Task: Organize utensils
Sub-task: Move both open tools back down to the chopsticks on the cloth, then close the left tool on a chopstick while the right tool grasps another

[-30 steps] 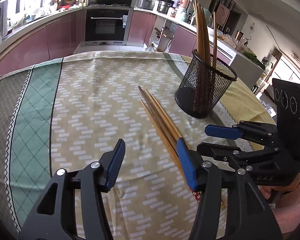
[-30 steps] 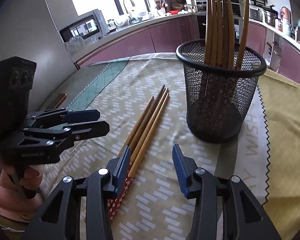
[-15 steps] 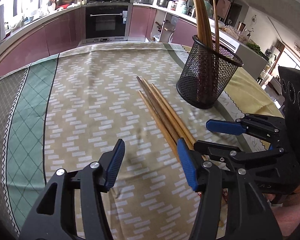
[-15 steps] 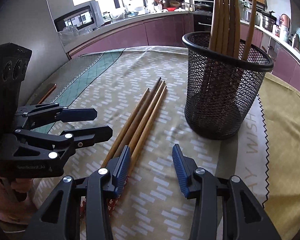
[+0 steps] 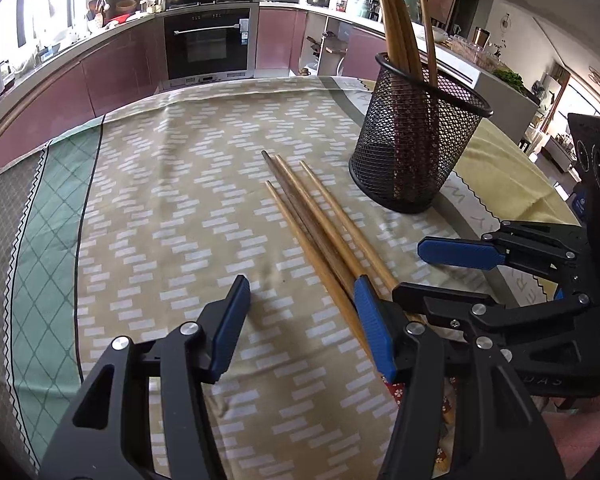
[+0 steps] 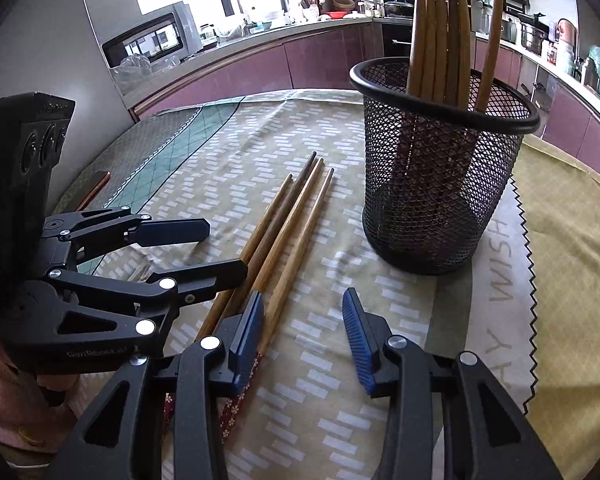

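Several wooden chopsticks [image 5: 312, 216] lie side by side on the patterned tablecloth, also in the right wrist view [image 6: 288, 228]. A black mesh holder [image 5: 416, 152] stands upright to their right with several chopsticks in it; it also shows in the right wrist view [image 6: 440, 184]. My left gripper [image 5: 300, 312] is open and empty, low over the cloth, its right finger at the chopsticks' near ends. My right gripper [image 6: 304, 328] is open and empty, its left finger over the chopsticks' patterned ends. Each gripper shows in the other's view: the right [image 5: 440, 268], the left [image 6: 216, 248].
The tablecloth [image 5: 160, 208] covers the table, with a green band on the left and a yellow part [image 6: 572, 240] on the right. A kitchen counter with an oven [image 5: 208, 44] runs behind the table. A thin brown object [image 6: 94, 188] lies near the left table edge.
Both grippers have moved a little forward and lower over the chopsticks, toward each other. Both stay open and empty. The chopsticks and holder have not moved.
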`<state>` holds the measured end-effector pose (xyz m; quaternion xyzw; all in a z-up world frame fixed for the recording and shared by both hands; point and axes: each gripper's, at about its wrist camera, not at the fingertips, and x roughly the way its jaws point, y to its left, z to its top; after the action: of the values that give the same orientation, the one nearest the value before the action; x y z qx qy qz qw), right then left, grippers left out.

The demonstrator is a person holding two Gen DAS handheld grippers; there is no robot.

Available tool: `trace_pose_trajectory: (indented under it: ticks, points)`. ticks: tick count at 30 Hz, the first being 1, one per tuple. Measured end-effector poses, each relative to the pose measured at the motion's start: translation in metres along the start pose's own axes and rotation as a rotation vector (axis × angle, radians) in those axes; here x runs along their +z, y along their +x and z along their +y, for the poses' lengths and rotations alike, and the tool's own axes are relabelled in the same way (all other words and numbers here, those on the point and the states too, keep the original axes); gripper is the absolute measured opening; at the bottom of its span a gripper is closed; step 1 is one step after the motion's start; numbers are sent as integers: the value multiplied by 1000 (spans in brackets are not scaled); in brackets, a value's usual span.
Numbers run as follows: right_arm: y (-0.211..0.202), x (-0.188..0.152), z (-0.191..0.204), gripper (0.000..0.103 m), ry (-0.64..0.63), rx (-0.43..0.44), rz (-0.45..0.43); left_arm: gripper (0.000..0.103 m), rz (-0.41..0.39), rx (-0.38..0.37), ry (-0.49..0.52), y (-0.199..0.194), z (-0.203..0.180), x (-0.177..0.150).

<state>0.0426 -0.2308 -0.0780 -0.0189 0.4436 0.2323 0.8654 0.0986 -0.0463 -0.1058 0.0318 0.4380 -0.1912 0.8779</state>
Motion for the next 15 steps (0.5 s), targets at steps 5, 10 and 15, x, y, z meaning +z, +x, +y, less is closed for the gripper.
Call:
trace_pose_trajectory:
  ticks: [5, 10, 15]
  points:
    - [1, 0, 1, 39, -2, -1, -1, 45, 3, 3, 0, -1, 4, -2]
    - [2, 3, 2, 37, -9, -14, 1, 39, 6, 13, 8, -2, 4, -3]
    - [7, 9, 4, 34, -21, -25, 1, 32, 9, 27, 8, 0, 6, 2]
